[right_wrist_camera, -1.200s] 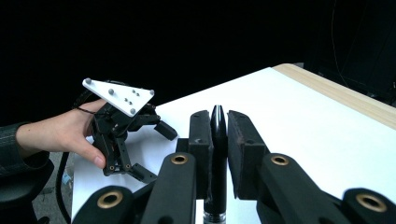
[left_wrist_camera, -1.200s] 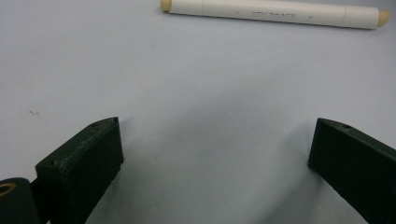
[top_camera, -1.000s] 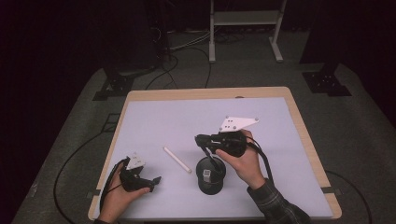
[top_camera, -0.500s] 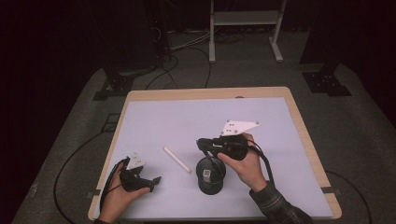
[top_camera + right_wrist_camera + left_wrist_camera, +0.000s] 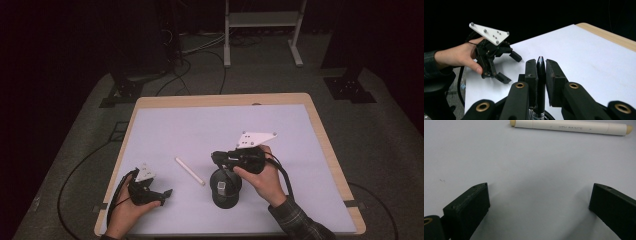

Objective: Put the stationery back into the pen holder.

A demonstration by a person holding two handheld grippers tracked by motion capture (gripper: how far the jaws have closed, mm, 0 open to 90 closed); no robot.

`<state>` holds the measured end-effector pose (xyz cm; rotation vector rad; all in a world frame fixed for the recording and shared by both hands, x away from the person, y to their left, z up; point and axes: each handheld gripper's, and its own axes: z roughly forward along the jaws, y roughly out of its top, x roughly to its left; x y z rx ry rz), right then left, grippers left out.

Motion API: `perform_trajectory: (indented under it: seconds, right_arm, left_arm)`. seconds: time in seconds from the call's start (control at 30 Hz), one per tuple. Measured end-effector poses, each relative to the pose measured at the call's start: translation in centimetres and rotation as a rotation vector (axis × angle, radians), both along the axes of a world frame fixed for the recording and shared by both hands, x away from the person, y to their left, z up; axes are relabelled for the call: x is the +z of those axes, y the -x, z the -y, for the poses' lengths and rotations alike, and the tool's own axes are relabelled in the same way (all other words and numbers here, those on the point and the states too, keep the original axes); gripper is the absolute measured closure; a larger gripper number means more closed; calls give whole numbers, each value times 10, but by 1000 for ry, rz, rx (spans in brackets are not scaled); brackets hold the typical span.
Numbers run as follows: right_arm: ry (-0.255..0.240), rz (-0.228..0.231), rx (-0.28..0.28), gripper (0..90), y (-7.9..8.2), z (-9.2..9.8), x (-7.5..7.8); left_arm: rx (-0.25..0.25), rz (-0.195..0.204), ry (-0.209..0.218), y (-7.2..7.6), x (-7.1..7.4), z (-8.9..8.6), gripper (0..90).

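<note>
Right gripper (image 5: 541,65) is clamped on a black pen (image 5: 540,75), jaws narrow, pen tip poking up between them. It hovers directly above the black pen cup (image 5: 225,187) near the table's (image 5: 320,130) front edge. White marker (image 5: 189,171) lies flat just left of the cup, untouched. Left gripper (image 5: 162,192), further left of the cup, stands wide with nothing between the jaws.
</note>
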<state>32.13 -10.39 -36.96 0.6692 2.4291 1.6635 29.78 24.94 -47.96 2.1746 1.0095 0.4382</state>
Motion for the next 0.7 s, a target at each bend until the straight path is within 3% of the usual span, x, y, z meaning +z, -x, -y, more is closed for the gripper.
perform_trajectory:
  seconds: [0.7]
  right_arm:
    - [57,-26,6,794,-1,-4,-18]
  left_arm:
    - [1,1,1,0,0,0,20]
